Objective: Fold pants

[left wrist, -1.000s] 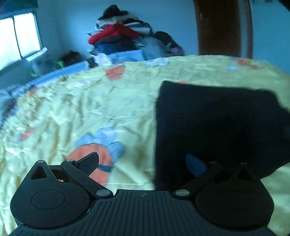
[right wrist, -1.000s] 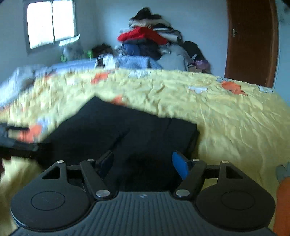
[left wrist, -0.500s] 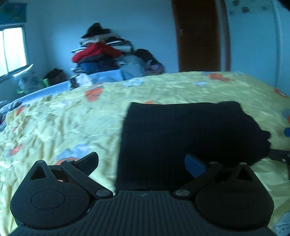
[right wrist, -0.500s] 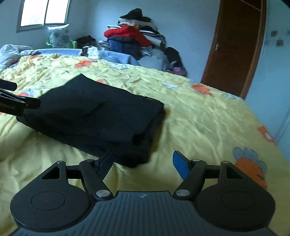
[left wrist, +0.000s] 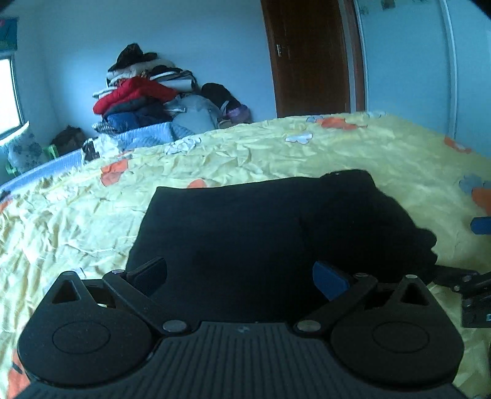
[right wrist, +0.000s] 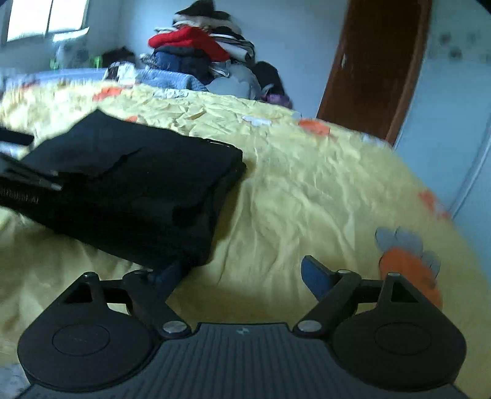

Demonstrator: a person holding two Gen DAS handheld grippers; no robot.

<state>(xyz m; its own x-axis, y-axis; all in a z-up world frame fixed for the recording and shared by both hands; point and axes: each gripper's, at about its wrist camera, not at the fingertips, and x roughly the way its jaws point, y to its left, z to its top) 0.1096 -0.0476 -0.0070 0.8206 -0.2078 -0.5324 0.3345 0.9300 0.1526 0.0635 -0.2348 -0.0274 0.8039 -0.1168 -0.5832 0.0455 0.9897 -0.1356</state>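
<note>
Black pants (left wrist: 260, 221) lie folded in a flat rectangle on the yellow bedspread (left wrist: 76, 214). My left gripper (left wrist: 239, 273) is open and empty, just above the near edge of the pants. In the right wrist view the pants (right wrist: 132, 184) lie to the left. My right gripper (right wrist: 242, 270) is open and empty at their near right corner, its left finger against the fabric edge. The right gripper also shows at the right edge of the left wrist view (left wrist: 478, 276). The left gripper shows at the left edge of the right wrist view (right wrist: 21, 181).
The yellow bedspread (right wrist: 322, 190) has orange and blue cartoon prints. A pile of clothes (left wrist: 144, 95) is stacked against the far wall. A brown door (left wrist: 310, 55) stands at the back right, a window (right wrist: 46, 18) at the far left.
Both grippers have swung right and drawn back from the pants. The right gripper moved off the fabric to its near right corner. The pants stay folded on the bed.
</note>
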